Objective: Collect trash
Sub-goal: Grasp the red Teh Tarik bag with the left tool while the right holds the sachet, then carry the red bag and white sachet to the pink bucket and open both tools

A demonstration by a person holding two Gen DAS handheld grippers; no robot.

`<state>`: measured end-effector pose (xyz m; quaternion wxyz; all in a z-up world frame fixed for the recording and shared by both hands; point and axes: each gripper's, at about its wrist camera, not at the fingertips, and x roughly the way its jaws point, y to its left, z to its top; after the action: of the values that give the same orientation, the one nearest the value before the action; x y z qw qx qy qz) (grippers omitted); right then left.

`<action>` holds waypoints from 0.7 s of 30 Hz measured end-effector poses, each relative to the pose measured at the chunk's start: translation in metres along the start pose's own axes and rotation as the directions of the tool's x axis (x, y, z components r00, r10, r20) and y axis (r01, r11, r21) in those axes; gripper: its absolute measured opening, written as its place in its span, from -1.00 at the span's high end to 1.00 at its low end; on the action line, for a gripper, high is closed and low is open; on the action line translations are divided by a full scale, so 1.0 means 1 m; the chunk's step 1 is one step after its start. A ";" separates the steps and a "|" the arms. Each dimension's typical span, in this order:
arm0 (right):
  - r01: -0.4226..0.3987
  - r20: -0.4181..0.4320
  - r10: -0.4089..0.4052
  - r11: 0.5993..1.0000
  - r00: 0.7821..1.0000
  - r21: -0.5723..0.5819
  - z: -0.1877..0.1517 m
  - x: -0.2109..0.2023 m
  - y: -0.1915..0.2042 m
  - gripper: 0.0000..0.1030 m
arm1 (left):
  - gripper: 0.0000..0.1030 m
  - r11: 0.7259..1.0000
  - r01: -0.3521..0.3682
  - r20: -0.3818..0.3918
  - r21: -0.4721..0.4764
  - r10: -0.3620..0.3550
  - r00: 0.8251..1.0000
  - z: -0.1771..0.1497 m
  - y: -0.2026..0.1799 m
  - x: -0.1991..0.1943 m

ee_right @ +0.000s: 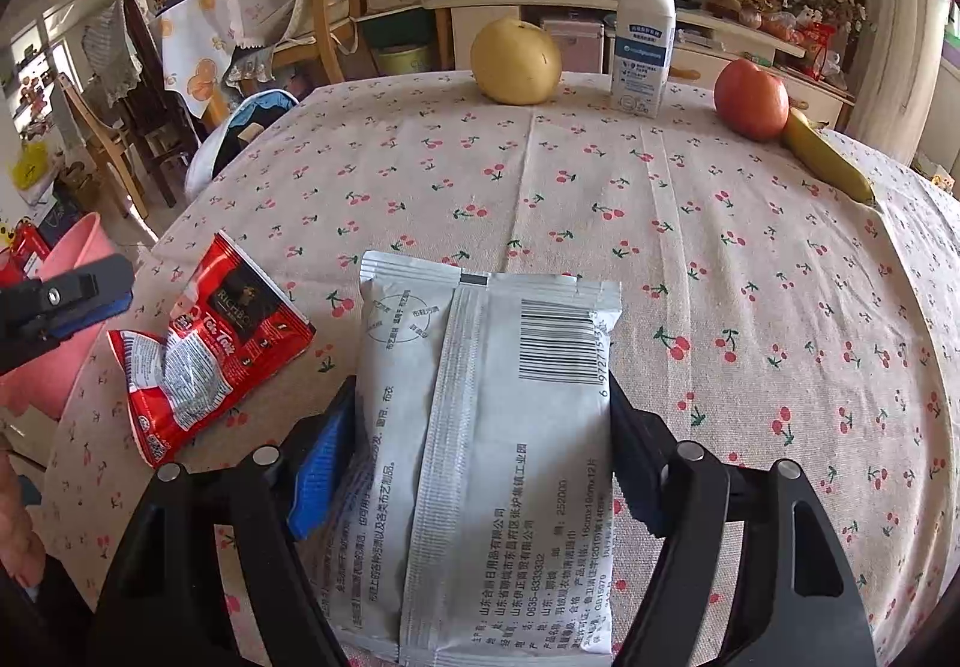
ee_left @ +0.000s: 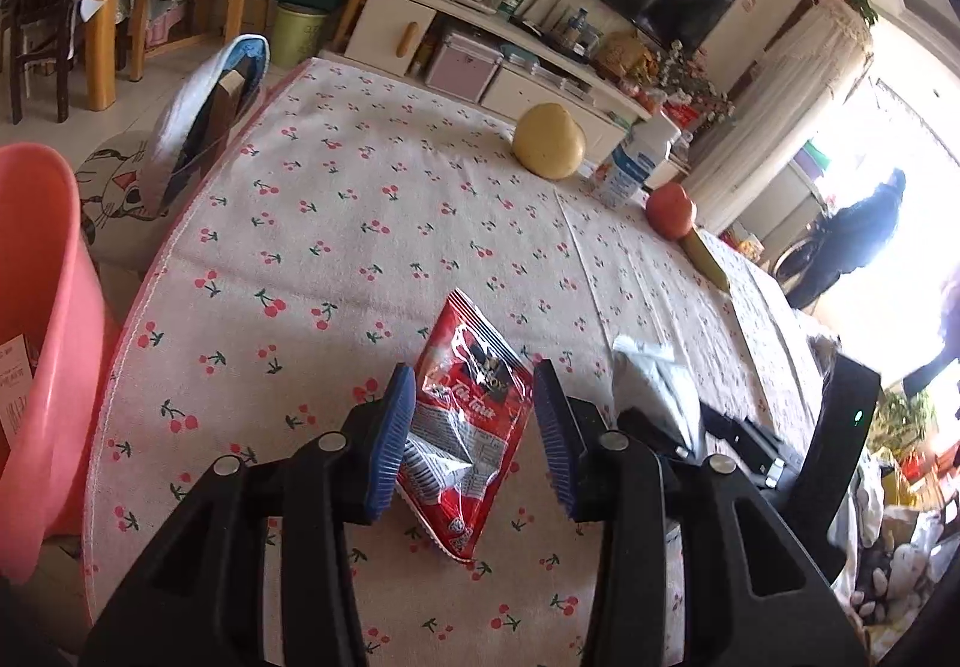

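Crinkled glossy red wrapper (ee_left: 465, 421) lies beside flat, matte grey sachet (ee_right: 486, 457).

left gripper (ee_left: 474, 430): black angular plastic arms, silver round screws, ribbed blue pads (ee_left: 393, 442) | right gripper (ee_right: 480, 463): same black frame, silver screws, blue pad (ee_right: 318, 478) | green indicator light on black body

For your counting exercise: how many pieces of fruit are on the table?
3, all at the far edge: a yellow pear left of the white bottle, and a red apple touching a banana to its right.
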<state>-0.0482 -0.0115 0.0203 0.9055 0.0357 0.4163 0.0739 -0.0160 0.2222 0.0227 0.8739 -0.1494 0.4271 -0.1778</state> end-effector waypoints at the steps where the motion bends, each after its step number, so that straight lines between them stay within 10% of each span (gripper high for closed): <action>1: -0.004 0.005 0.004 1.000 1.000 0.006 0.001 -0.003 -0.001 -0.46 | -0.07 0.999 -0.004 -0.029 0.035 0.005 1.000 -0.003 -0.003 0.005; 6: -0.029 0.007 0.029 1.000 1.000 0.008 0.000 -0.007 0.001 -0.46 | -0.55 0.950 -0.097 -0.077 0.295 0.125 0.989 -0.016 -0.033 0.025; 11: -0.052 -0.005 0.052 0.999 0.999 0.000 -0.003 -0.005 0.004 -0.46 | -0.55 0.897 -0.230 -0.085 0.377 0.281 0.956 -0.020 -0.032 0.050; 21: -0.076 0.018 0.076 0.997 0.997 0.003 0.001 -0.013 0.004 -0.46 | -0.07 0.941 -0.225 -0.072 0.251 0.250 0.966 -0.011 -0.014 0.044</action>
<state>-0.0560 -0.0101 0.0315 0.9057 0.0538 0.4066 0.1070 -0.0020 0.1891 -0.0080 0.8775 0.0197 0.4615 -0.1289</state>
